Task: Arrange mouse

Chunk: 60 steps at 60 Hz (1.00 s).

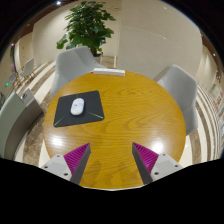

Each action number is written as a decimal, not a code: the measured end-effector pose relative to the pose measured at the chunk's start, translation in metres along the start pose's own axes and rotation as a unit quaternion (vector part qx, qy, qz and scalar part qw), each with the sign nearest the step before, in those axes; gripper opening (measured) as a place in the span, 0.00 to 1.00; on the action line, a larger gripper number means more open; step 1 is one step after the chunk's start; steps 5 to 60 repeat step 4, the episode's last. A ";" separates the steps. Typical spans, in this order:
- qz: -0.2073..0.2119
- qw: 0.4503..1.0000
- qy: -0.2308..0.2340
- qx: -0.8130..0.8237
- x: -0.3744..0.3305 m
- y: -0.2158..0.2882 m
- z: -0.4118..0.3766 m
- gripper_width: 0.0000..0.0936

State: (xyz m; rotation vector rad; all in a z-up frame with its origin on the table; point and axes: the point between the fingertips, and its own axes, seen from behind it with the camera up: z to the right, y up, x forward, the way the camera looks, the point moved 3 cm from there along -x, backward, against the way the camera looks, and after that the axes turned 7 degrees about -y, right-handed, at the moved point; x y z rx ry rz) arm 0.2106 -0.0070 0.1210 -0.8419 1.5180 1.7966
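Mouse [77,106] is lying on a dark mouse pad [82,105] toward the left part of the round wooden table [125,120], well ahead of my tool [111,158] and off to its left. Through the only view I have, the one riding on the tool, I am looking down and forward over the table, with the two fingers [72,158] spreading wide apart at the bottom and their magenta pads facing each other across bare wood; they are pinching nothing. I am judging that I am at the approach step: the mouse is sitting untouched, nothing is in the tool, and the reach toward it is not yet made. The next move, as I read it, is calling for me to swing the tool leftward and forward until the mouse is standing between the fingers, lowering it close to the pad before pressing in on the mouse's sides. The mouse itself is showing as a small, white, rounded oval, its long axis running roughly away from me, resting near the middle of the pad with dark margin all around it. Its smooth curved shell is likely to be slippery, so I am expecting to need a low, centred grip. Grey chairs [76,62] are standing around the table, and a green potted plant [86,24] is rising beyond them.
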 end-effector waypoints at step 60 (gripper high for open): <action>0.000 1.000 0.008 0.002 -0.002 0.000 -0.002 0.92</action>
